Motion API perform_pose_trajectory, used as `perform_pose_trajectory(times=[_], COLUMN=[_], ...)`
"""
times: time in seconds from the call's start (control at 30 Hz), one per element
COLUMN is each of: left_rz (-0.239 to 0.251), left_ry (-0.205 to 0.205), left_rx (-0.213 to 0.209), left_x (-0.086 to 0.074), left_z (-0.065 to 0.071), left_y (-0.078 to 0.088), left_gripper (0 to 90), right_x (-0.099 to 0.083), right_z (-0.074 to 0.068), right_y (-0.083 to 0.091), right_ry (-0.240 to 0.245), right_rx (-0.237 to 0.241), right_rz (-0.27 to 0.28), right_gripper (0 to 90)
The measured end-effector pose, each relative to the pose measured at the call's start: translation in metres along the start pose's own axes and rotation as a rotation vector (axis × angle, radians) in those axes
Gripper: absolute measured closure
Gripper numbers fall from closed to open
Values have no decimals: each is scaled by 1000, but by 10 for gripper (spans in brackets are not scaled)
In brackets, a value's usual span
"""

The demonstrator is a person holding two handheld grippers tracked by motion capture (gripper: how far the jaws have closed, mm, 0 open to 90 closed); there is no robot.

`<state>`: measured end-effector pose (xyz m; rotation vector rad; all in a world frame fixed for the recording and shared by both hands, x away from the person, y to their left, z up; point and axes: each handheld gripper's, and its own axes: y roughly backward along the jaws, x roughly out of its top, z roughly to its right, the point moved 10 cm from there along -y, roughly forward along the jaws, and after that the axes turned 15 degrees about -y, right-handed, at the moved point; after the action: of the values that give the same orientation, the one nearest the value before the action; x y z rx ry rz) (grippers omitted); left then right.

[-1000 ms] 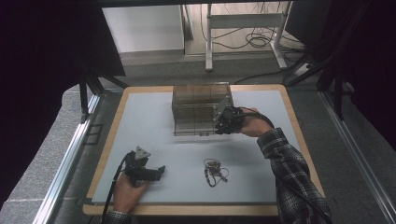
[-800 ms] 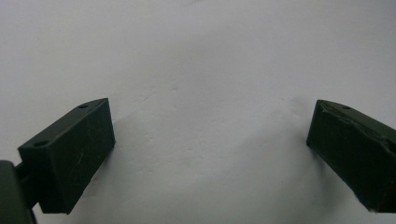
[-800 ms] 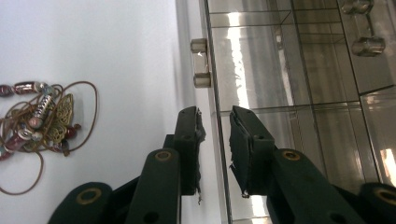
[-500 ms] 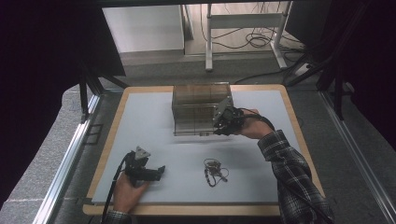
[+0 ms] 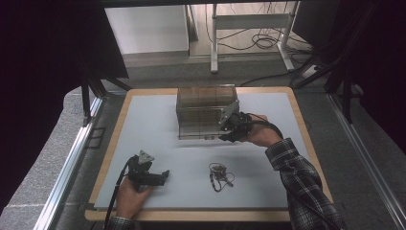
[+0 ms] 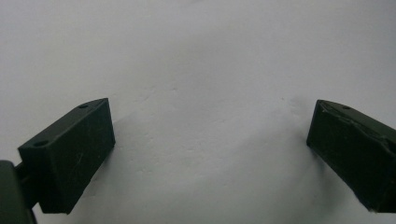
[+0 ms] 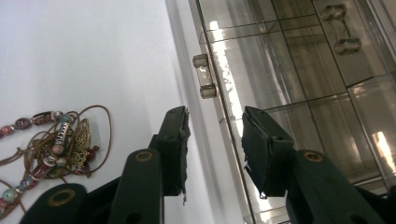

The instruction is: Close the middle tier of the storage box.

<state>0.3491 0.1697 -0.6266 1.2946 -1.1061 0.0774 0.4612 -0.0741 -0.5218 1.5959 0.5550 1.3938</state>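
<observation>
High view puts a clear plastic drawer box [image 5: 203,112] at the upper centre of the white table mat [image 5: 153,120], with the right gripper [image 5: 229,128] held against its lower right corner by a hand in a plaid sleeve [image 5: 299,184] that reaches in from the lower right of the frame. Seen in the right gripper view, the right gripper [image 7: 215,140] has its jaws a little apart, and they have just been opening; the box's front edge runs up through the gap between them, and the pads do not press on it. A small clear drawer knob [image 7: 204,76] sits just above the jaw tips at the centre of that frame, and a second knob [image 7: 343,30] shows at the upper right behind the box's clear wall. A beaded necklace [image 7: 51,144] with a brass butterfly charm lies in a heap at the lower left of that view; from above the necklace [image 5: 219,176] lies low and centre on the mat, well apart from the box. At the lower left of the high view, the left gripper [image 5: 165,175] rests on the mat in the other hand. Its own view shows the left gripper [image 6: 210,144] with jaws spread wide over bare mat, holding nothing.
</observation>
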Motion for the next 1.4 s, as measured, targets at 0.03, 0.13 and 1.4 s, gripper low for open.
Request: perform_pose_trajectory(times=[0.03, 0.13, 1.4], left_rz=[0, 0, 0], left_ry=[0, 0, -2], left_rx=[0, 0, 1], left_x=[0, 0, 0], left_z=[0, 0, 0], left_y=[0, 0, 0], left_gripper=[13, 13, 13], right_x=[0, -2, -31], right_z=[0, -1, -30], right_y=[0, 1, 8], right_ry=[-7, -26, -206], right_rx=[-4, -11, -93], right_rz=[2, 13, 118], right_gripper=[584, 566, 463])
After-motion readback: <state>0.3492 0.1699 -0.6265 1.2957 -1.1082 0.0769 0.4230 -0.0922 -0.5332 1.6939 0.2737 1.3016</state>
